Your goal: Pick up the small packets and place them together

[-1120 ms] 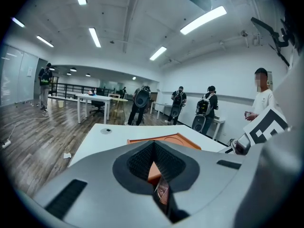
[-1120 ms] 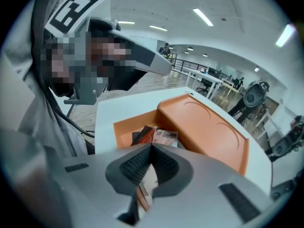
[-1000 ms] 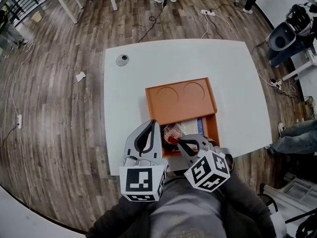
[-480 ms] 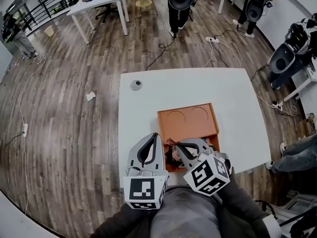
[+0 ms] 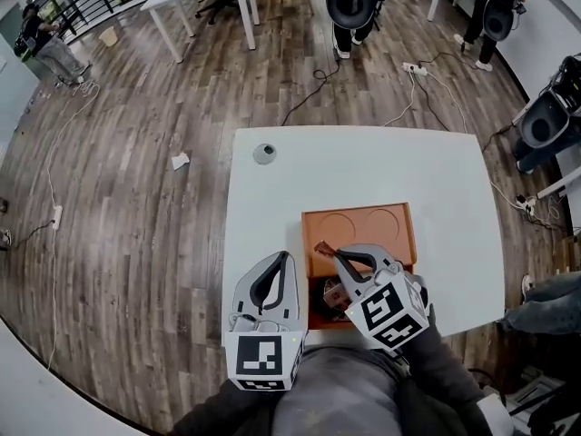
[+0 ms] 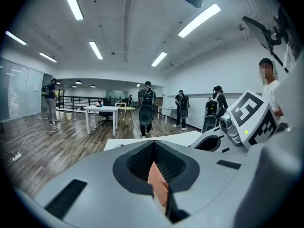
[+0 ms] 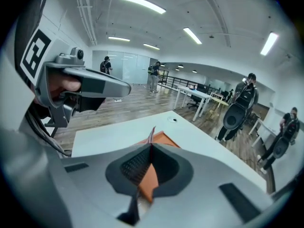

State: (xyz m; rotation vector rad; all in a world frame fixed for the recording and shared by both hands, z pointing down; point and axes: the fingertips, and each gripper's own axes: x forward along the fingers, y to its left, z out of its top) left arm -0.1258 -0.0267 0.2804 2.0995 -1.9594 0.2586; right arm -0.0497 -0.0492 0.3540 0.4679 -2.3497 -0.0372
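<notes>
1. Over the orange tray [image 5: 359, 226] on the white worktop [image 5: 363, 166], the right tongs [image 5: 334, 254] are clamping a small packet [image 5: 322, 248] by one edge.
2. Just left of them, the left tongs [image 5: 285, 256] are hovering with jaws together, apparently gripping nothing.

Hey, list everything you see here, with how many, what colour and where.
table: one, white, centre of view
tray: one, orange, on the table's near half
loose packets: count unclear, mixed colours, tray's near end
held packet: one, brownish, above the tray
round object: one, grey, table's far left corner
paper scrap: one, white, floor left of table
left gripper: one, grey, shut, beside the tray
right gripper: one, grey, shut on held packet
</notes>
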